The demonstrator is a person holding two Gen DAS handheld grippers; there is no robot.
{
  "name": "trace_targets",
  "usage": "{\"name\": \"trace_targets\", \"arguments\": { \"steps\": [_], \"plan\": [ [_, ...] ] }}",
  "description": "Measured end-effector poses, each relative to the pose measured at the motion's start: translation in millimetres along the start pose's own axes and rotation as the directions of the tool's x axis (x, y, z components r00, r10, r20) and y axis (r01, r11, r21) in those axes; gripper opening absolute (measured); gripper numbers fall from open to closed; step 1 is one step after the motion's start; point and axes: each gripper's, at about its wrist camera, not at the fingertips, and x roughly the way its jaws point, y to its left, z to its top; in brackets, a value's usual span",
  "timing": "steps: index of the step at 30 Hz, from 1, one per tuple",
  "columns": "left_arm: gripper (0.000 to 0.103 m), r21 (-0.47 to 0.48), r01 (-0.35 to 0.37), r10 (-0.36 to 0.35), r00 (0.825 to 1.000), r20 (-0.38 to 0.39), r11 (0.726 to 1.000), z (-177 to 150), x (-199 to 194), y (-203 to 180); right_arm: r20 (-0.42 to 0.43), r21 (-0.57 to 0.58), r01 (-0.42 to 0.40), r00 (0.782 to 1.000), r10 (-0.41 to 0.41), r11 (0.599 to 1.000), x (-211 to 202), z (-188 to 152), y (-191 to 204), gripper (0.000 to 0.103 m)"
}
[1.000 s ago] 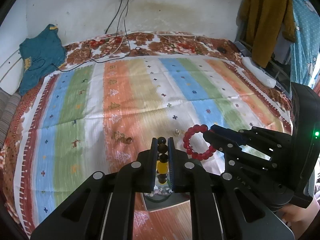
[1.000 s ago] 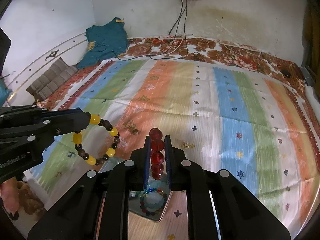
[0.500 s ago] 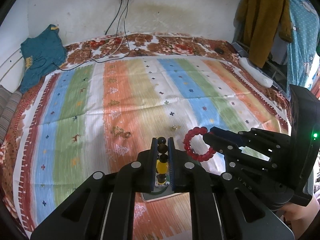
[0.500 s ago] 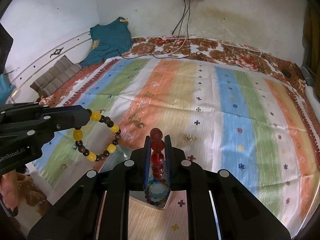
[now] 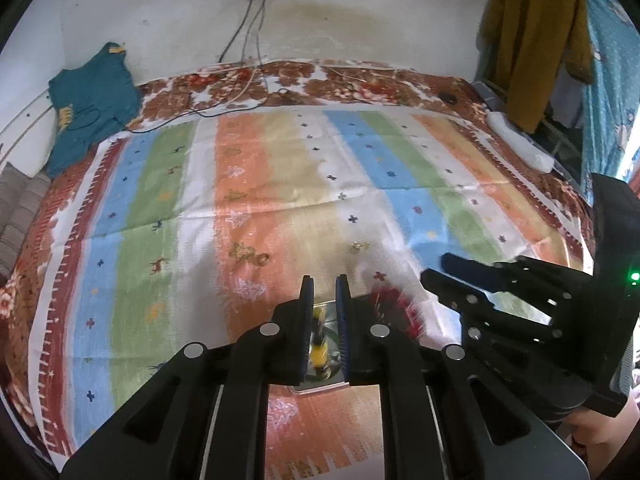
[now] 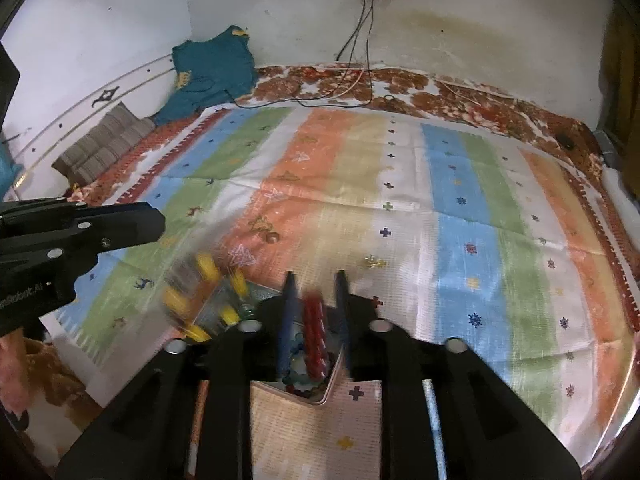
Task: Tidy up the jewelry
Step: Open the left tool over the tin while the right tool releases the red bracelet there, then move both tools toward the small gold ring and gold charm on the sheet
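My left gripper (image 5: 324, 280) hangs over a small metal tray (image 5: 320, 386). Its jaws stand a narrow gap apart with nothing pressed between the tips. The yellow-and-brown bead bracelet (image 6: 204, 300) is a blur below and clear of that gripper (image 6: 154, 224), over the tray's left edge. The jaws of my right gripper (image 6: 315, 278) are opening. The red bead bracelet (image 6: 314, 328) is a blurred streak low between its fingers, loose from the pads, above the tray (image 6: 335, 372). In the left wrist view the red bracelet (image 5: 394, 308) is under the right gripper (image 5: 438, 270).
A multicoloured bead bracelet (image 6: 296, 376) lies in the tray. A ring (image 5: 262, 258) and a small gold piece (image 5: 359, 246) rest on the striped cloth (image 5: 280, 184). Farther off are a teal garment (image 5: 92, 108), cables (image 5: 240, 96) and hanging clothes (image 5: 532, 40). A hand (image 5: 600, 432) shows at the lower right.
Both bracelets have left the fingertips that held them and dropped, blurred, toward the tray. The right jaws have widened. Neither hand has shifted much.
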Motion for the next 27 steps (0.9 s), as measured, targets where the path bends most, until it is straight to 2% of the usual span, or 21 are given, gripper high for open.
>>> {"name": "trace_targets", "arguments": {
  "steps": [3, 9, 13, 16, 19, 27],
  "plan": [
    [0.013, -0.02, -0.015, 0.015, 1.0, -0.002, 1.0, 2.4, 0.4, 5.9, -0.016, 0.012, 0.006, 1.0, -0.006, 1.0, 3.5, -0.5, -3.6, 0.028],
    [0.028, -0.026, -0.028, 0.028, 1.0, -0.012, 0.999, 5.5, 4.8, 8.7, -0.044, 0.033, 0.012, 0.999, -0.011, 0.999, 9.6, 0.6, -10.7, 0.028],
    [0.036, -0.019, -0.046, 0.046, 0.998, -0.034, 0.999, 6.3, 14.9, 10.9, -0.065, 0.039, 0.02, 0.998, -0.017, 0.999, 16.9, 3.1, -14.0, 0.038],
    [0.044, -0.014, -0.062, 0.061, 0.997, -0.05, 0.998, 6.3, 22.5, 13.3, -0.08, 0.039, 0.027, 0.996, -0.024, 0.999, 24.2, 6.2, -16.8, 0.039],
    [0.046, -0.02, -0.079, 0.077, 0.995, -0.063, 0.997, 7.3, 30.4, 19.3, -0.091, 0.05, 0.025, 0.996, -0.02, 0.998, 28.2, 7.1, -19.1, 0.046],
    [0.055, -0.018, -0.108, 0.106, 0.99, -0.09, 0.994, 10.4, 45.7, 27.8, -0.122, 0.052, 0.042, 0.992, -0.036, 0.998, 41.9, 12.4, -26.0, 0.051]
  ]
}}
